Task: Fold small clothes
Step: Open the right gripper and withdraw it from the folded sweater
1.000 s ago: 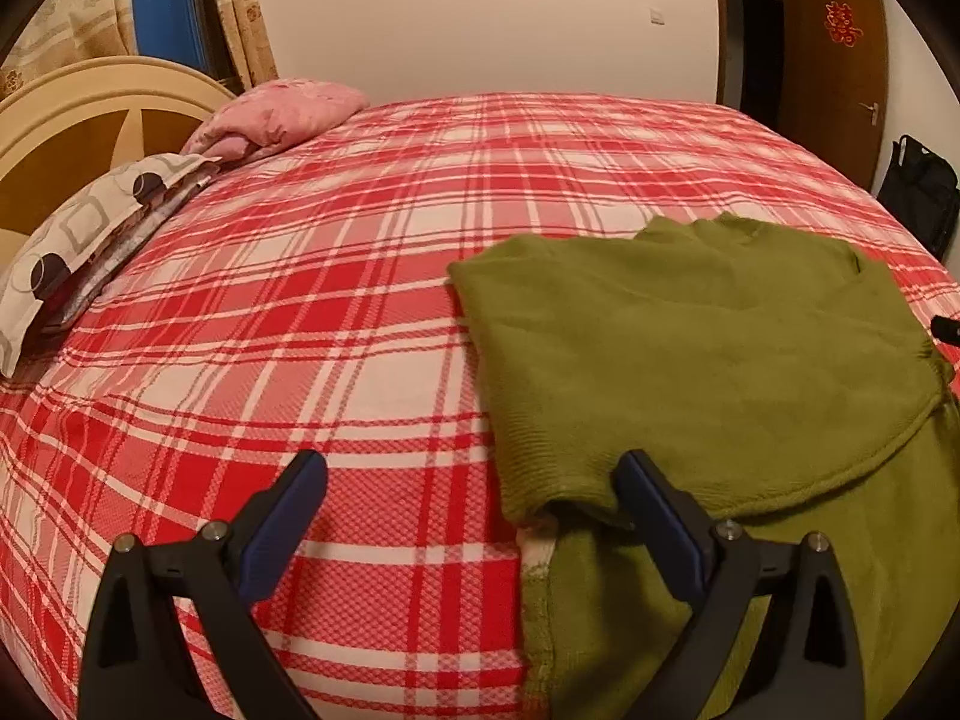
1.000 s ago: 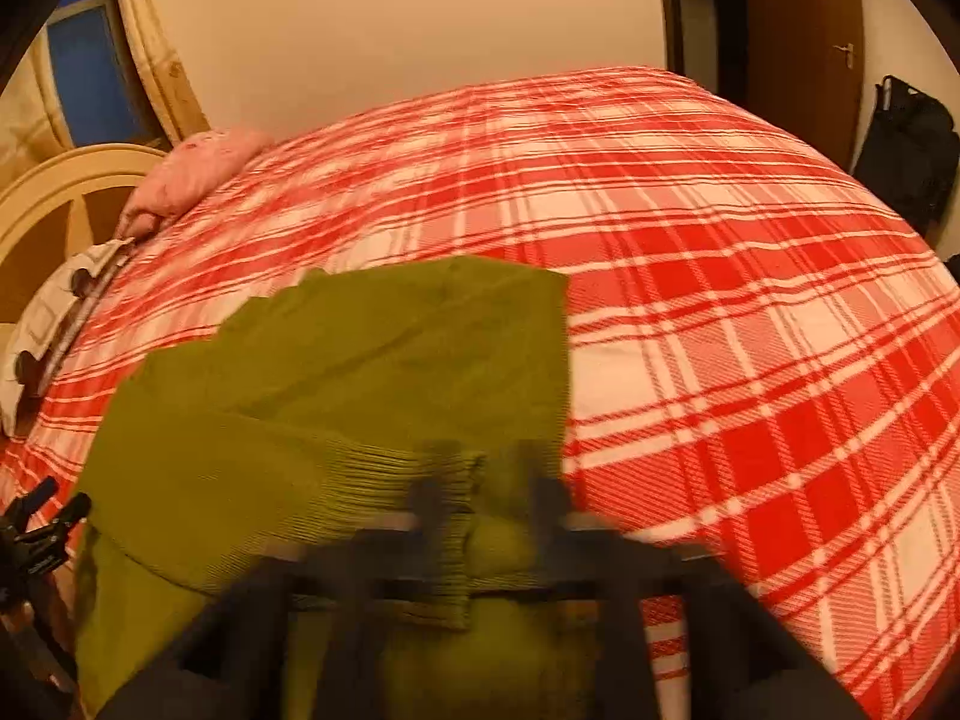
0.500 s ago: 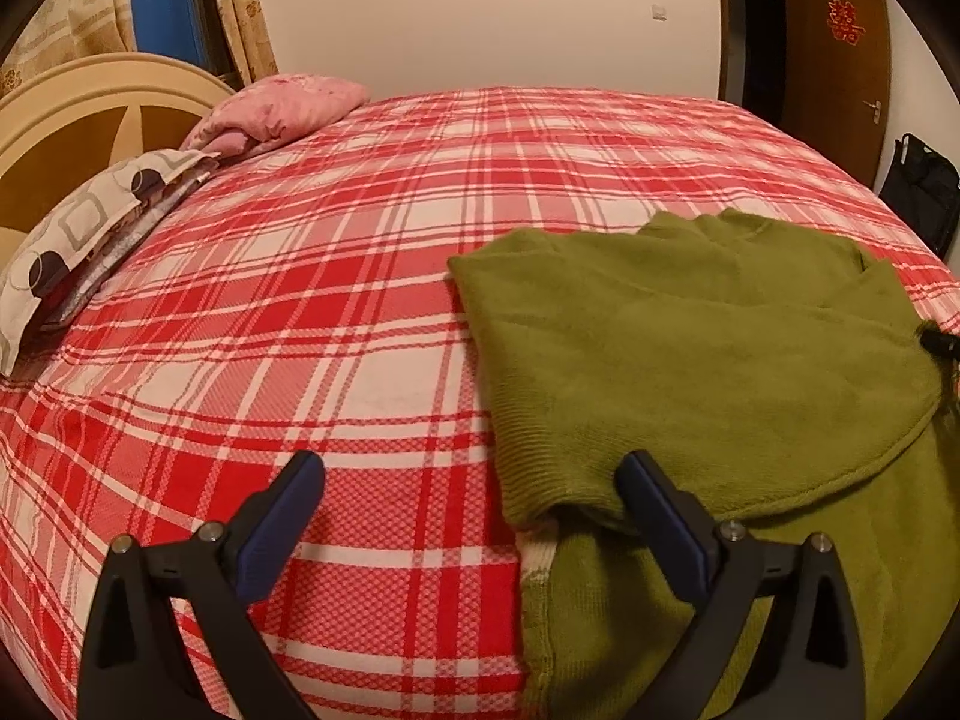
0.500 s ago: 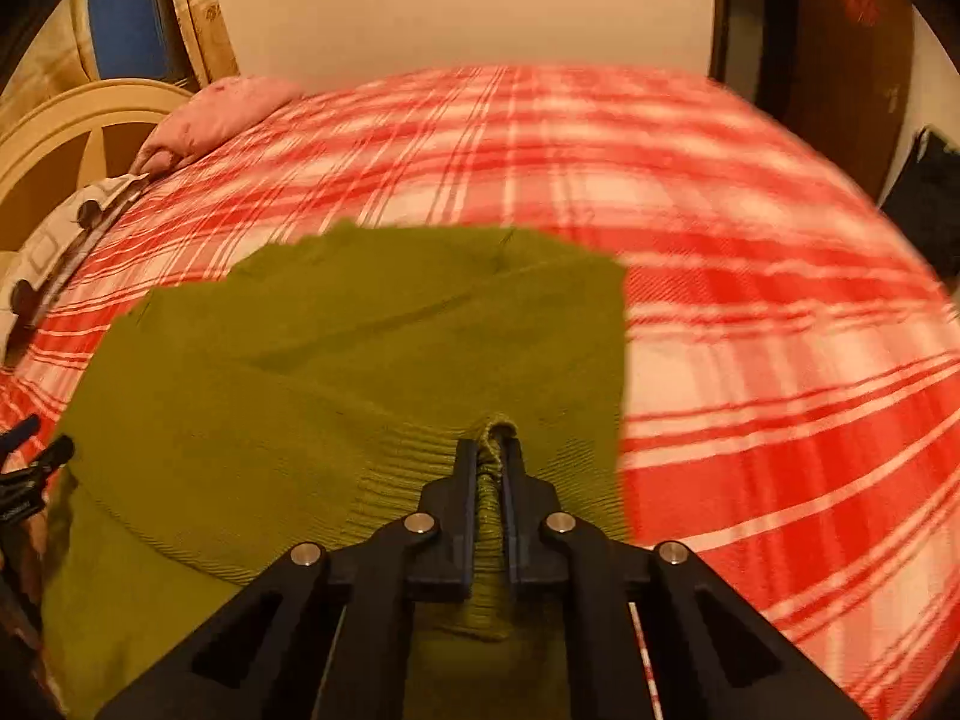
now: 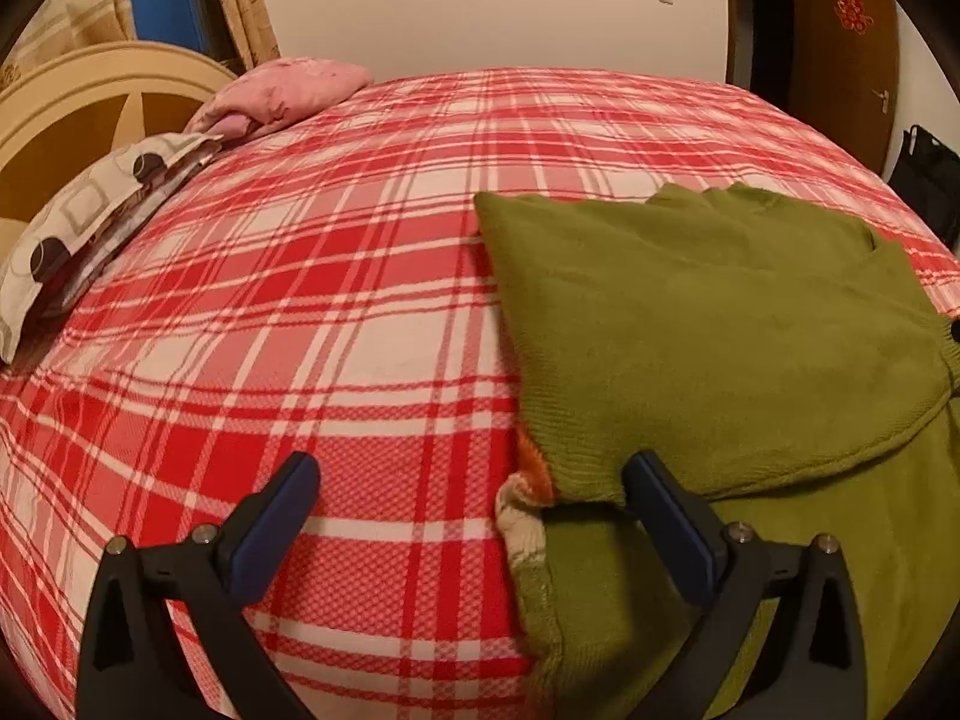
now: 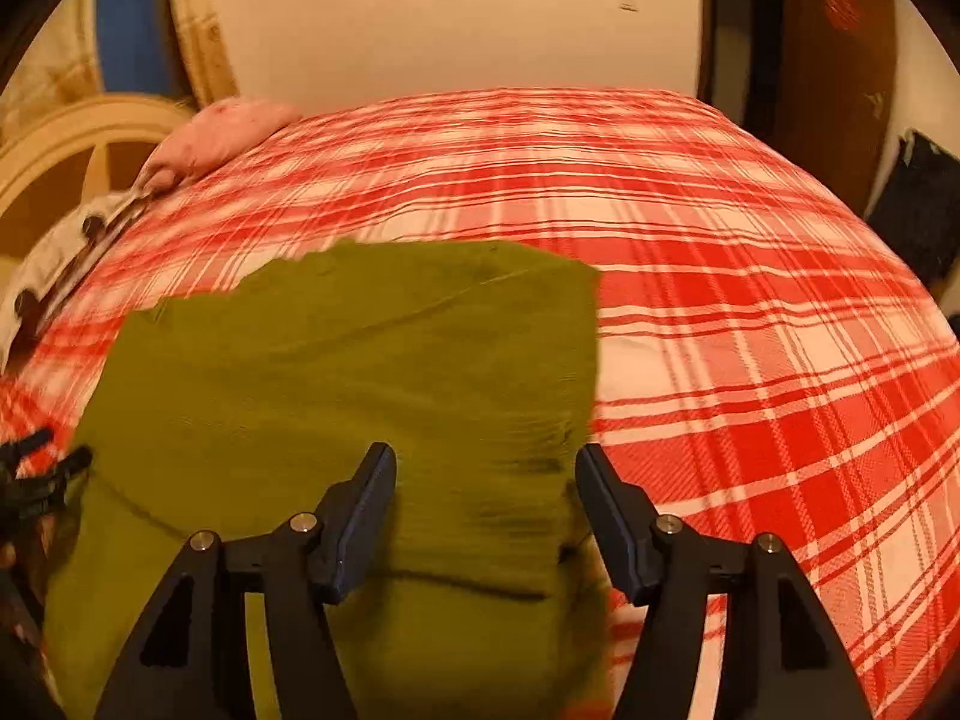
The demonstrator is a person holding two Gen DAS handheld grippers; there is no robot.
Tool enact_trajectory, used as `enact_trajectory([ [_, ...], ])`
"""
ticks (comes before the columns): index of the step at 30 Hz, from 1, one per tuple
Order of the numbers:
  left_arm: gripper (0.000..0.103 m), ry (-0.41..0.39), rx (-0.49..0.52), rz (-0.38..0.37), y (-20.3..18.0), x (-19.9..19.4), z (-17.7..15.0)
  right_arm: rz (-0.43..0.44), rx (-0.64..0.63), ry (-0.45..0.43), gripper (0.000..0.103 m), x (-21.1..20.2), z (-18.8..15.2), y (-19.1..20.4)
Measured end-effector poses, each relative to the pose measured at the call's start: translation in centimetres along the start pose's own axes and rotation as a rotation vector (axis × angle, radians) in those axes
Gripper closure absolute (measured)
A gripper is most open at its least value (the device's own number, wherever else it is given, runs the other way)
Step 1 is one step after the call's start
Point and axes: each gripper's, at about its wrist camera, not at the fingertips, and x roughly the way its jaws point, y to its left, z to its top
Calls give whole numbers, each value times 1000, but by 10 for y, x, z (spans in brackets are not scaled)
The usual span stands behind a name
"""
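Ribbed olive knit sweater [image 5: 690,330], folded

Home bedroom: bed [image 5: 360,300] under red plaid cover, pillows [image 5: 288,90] against a headboard [image 5: 90,96], wooden door [image 5: 840,48].

Green sweater [image 5: 708,330]: soft matt knit cloth, ribbed along its hem. Bedspread [image 5: 360,300]: woven red-and-white checked cloth with a fine grainy texture. Left gripper [image 5: 468,480] and right gripper [image 6: 486,480]: matt black plastic with shiny metal screws.
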Motion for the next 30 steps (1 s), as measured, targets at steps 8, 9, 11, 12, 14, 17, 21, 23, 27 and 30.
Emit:
enact_trajectory([
  [8,0,37,-21,-3,7,-3,-13,-7,-6,59,40,7,-23,6],
  [9,0,27,-23,-5,9,-7,-15,5,-1,74,40,4,-26,7],
  [11,0,19,-21,-5,10,-14,-19,15,0,95,40,1,-32,7],
  [12,0,20,-18,-9,10,-16,-21,13,-6,96,40,-2,-37,8],
  [14,0,17,-17,-17,11,-21,-27,8,-19,87,40,-9,-46,9],
  [17,0,15,-19,-29,12,-27,-33,12,-8,86,40,-13,-56,8],
  [21,0,34,-40,-38,14,-28,-37,-14,-24,79,40,-17,-65,14],
  [23,0,35,-55,-51,16,-31,-39,-12,-9,78,40,-22,-67,14],
  [27,0,28,-72,-80,16,-47,-49,26,45,55,40,-41,-77,10],
  [30,0,4,-72,-100,16,-62,-55,16,43,39,40,-54,-87,11],
])
